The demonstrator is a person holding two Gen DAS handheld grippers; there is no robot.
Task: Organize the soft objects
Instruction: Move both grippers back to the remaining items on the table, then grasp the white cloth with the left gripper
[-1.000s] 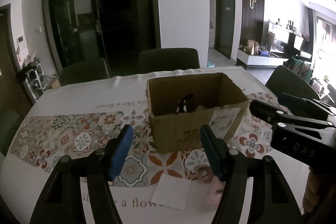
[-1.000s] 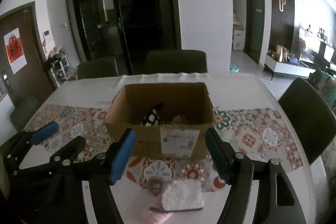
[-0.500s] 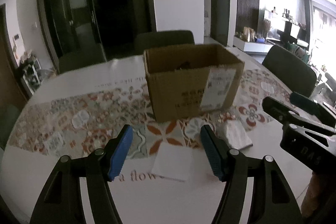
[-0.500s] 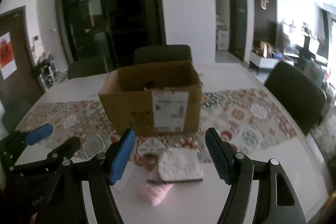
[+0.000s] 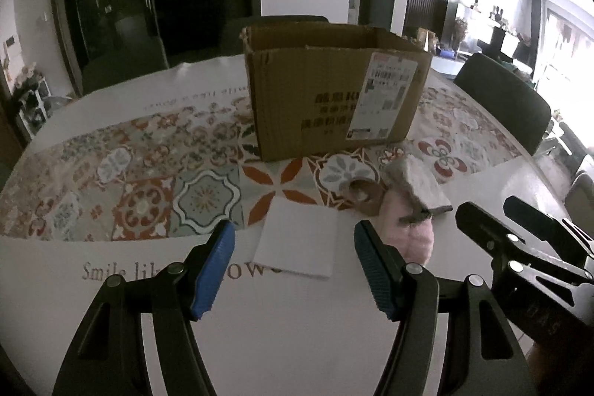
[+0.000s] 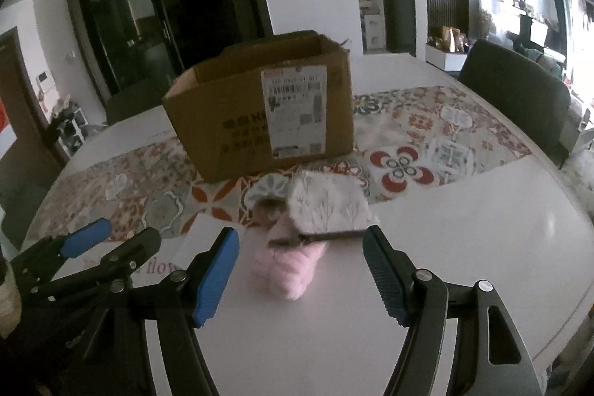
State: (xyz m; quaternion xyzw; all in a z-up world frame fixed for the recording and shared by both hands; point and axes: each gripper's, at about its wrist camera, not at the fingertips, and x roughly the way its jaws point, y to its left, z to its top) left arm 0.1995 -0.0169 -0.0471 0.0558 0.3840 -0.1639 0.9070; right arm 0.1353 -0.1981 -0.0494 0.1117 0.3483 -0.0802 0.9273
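A cardboard box (image 5: 334, 99) stood open-topped in the upper middle of both views, on a patterned cloth (image 5: 148, 188) that covered the table (image 6: 464, 247). A white label (image 6: 295, 110) was stuck to its near wall. What lay inside the box could not be seen from this angle.

In front of the box, toward the lower middle of the right wrist view, lay a pink fluffy item (image 6: 286, 270), with a grey-white slipper (image 6: 326, 206) resting across its far end. A small brown thing (image 6: 269, 210) sat just behind them, too blurred to identify. A white square sheet (image 5: 297, 240) lay flat just left of the pink item.

The left gripper (image 5: 293, 270) hung over the white sheet, its blue-padded jaws spread and pinching nothing. The right gripper (image 6: 300, 273) was likewise spread, the pink item showing between its fingers but not touched by them.
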